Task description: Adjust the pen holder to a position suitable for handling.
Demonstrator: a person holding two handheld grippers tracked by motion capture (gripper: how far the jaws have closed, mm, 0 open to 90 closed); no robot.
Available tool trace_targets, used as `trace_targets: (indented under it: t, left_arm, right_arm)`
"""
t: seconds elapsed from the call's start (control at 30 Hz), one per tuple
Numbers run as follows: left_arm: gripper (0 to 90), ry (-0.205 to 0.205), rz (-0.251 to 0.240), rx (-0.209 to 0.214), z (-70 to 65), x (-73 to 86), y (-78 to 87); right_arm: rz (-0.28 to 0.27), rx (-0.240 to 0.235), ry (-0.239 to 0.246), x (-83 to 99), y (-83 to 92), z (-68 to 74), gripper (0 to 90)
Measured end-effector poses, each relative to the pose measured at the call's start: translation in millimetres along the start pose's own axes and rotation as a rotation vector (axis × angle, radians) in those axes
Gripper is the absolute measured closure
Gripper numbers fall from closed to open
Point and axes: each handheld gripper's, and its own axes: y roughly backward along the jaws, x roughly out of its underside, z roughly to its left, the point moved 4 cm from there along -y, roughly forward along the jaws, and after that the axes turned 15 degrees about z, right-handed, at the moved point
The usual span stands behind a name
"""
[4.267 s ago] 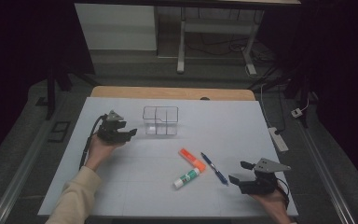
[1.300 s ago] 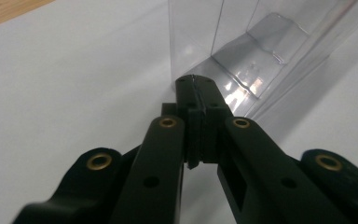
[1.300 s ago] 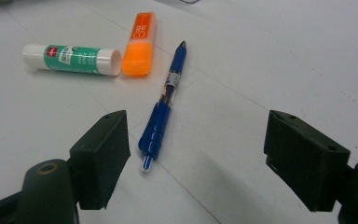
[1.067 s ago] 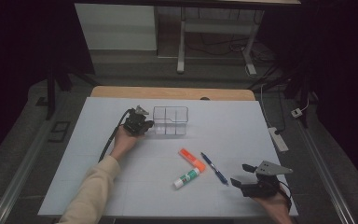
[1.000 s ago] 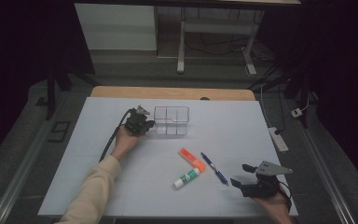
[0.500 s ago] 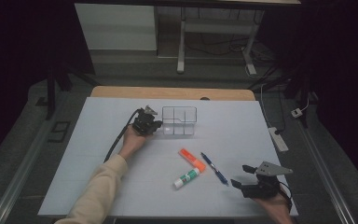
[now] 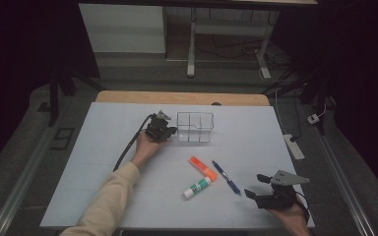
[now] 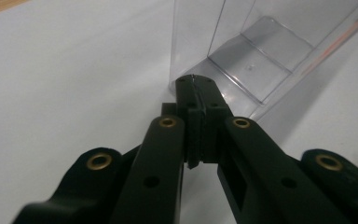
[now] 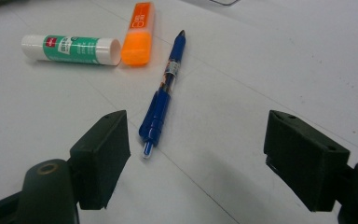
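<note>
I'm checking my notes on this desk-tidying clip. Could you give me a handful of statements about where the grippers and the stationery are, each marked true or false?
1. The left gripper is shut on the wall of the clear organizer. True.
2. The right gripper has its jaws closed on the blue pen. False: its jaws stand wide open, and the pen lies on the white table ahead of them.
3. The glue stick lies inside the organizer. False: it lies on the table, its end beside the orange highlighter.
4. The organizer's compartments are empty. True.
5. The pen lies to the right of the highlighter in the high view. True.
</note>
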Motion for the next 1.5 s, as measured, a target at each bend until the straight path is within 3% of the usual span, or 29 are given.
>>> trace_targets:
  t: [0.27,0.73,0.93,1.17,1.33,1.5]
  left_arm:
    - [88.6,0.002,0.000,0.002,1.7,0.5,4.0]
    - [88.5,-0.042,-0.014,-0.025,-6.9,13.7,41.1]
    - [87.2,-0.034,-0.012,-0.029,-5.9,23.0,47.6]
    - [69.3,-0.041,-0.030,0.010,-11.4,36.7,60.0]
    - [52.9,-0.057,-0.021,-0.018,-20.0,50.8,69.9]
    - [46.7,-0.071,0.004,-0.023,-28.0,69.2,77.6]
  right_arm:
    - [0.003,0.004,-0.002,1.7,1.9,-0.4,22.3]
    - [-0.001,-0.001,0.000,1.3,1.0,-1.2,22.3]
    - [-0.002,0.001,0.006,0.4,1.0,-0.9,22.3]
    - [-0.008,0.001,0.003,1.0,1.9,-1.4,22.3]
    - [-0.003,0.004,0.000,2.0,1.2,-2.7,22.3]
    - [-0.005,0.009,0.003,1.9,2.5,-2.2,22.3]
